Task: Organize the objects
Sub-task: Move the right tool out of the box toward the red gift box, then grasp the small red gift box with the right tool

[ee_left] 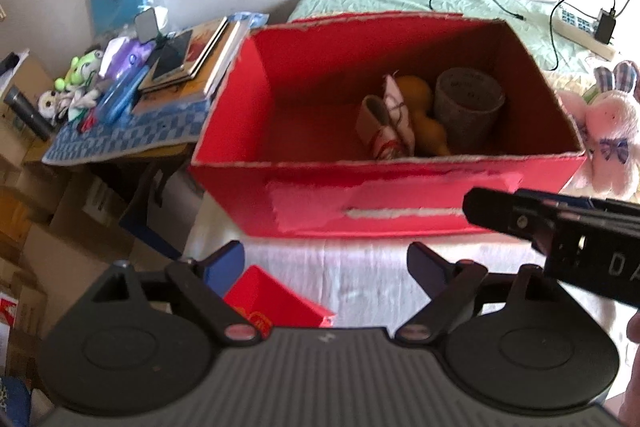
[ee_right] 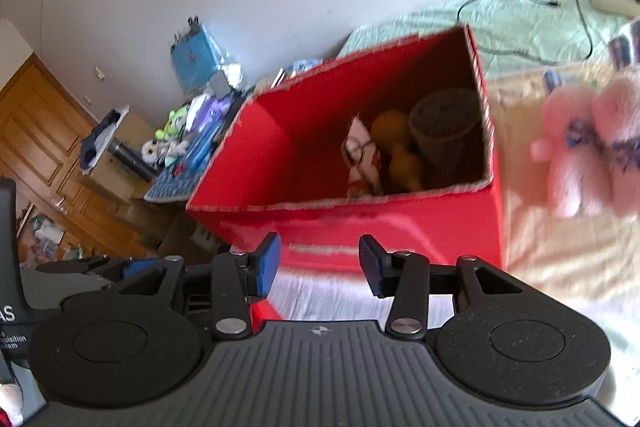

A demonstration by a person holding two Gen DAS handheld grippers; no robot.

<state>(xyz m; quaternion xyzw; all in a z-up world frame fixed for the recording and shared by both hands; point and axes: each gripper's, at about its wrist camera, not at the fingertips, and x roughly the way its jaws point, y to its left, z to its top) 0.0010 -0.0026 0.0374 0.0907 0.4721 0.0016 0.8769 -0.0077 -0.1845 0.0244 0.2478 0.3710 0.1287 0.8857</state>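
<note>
Item one: the open red cardboard box (ee_left: 384, 187) is sitting on the bed at frame centre, its long axis running left to right in my left wrist view and receding toward the upper right in my right wrist view. Lying inside, at its right end: a grey felt cylinder pot (ee_left: 468, 107), a yellow gourd-shaped toy (ee_left: 424, 107) leaning against it, and a white-and-red fabric pouch (ee_left: 386, 125) tilted beside the gourd.

Item two: the pink plush rabbit with a blue checked bow (ee_left: 612, 131) is lying just right of the box, sharp in the left view, blurred in the right.

Only the left view is showing a red flap (ee_left: 276, 301) between my fingers, and my right gripper's black body entering from the right. Only the right view is showing the wooden door (ee_right: 44, 147) at left.

My left gripper (ee_left: 326, 267) is spread wide, gripping nothing. My right gripper (ee_right: 320, 263) is likewise parted and empty.
</note>
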